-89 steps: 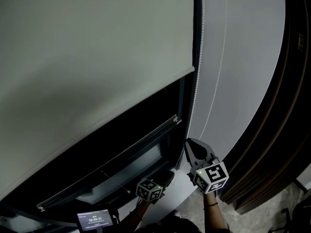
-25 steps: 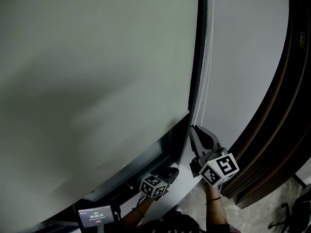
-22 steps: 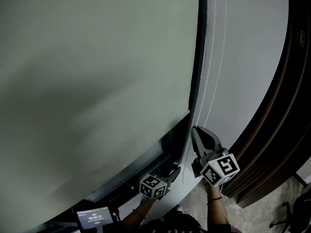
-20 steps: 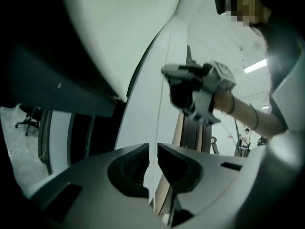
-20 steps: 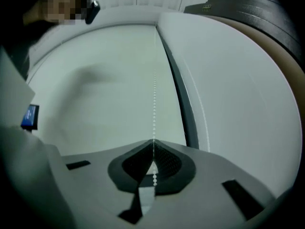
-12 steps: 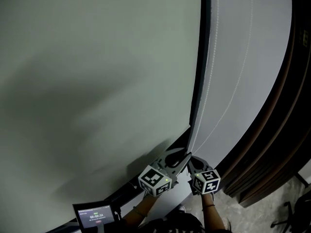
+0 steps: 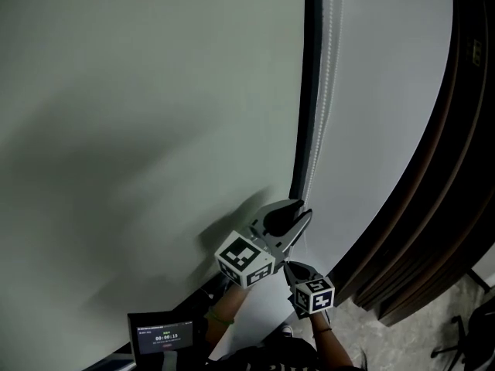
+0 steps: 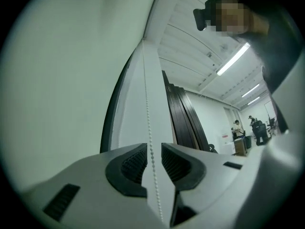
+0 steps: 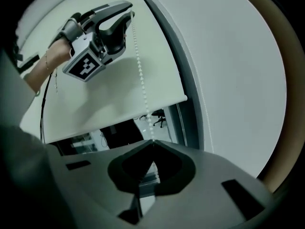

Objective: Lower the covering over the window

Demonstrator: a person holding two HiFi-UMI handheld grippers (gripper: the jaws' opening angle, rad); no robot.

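The pale roller blind (image 7: 155, 91) covers nearly all the window in the head view. Its white bead chain (image 7: 329, 68) hangs along the dark frame. My left gripper (image 7: 303, 216) is raised against the chain. In the left gripper view the chain (image 8: 147, 104) runs through a narrow gap in my left gripper (image 8: 153, 151), with the pads apart. My right gripper (image 7: 296, 269) sits lower, just under the left one. The right gripper view shows my right gripper (image 9: 152, 142) shut on the chain (image 9: 141, 80), with the left gripper (image 9: 127, 8) above and the blind's bottom edge (image 9: 143, 106) over dark glass.
A dark window frame (image 7: 308, 91) borders the blind, with a white wall (image 7: 387, 91) beside it. Dark wooden panels (image 7: 441, 207) stand at the right. A small timer screen (image 7: 162, 337) sits low left. Distant people (image 8: 237, 128) show in the room behind.
The blind has come down over the dark glass. My right gripper moved down with the chain, while my left gripper rose from below it to above it on the chain.
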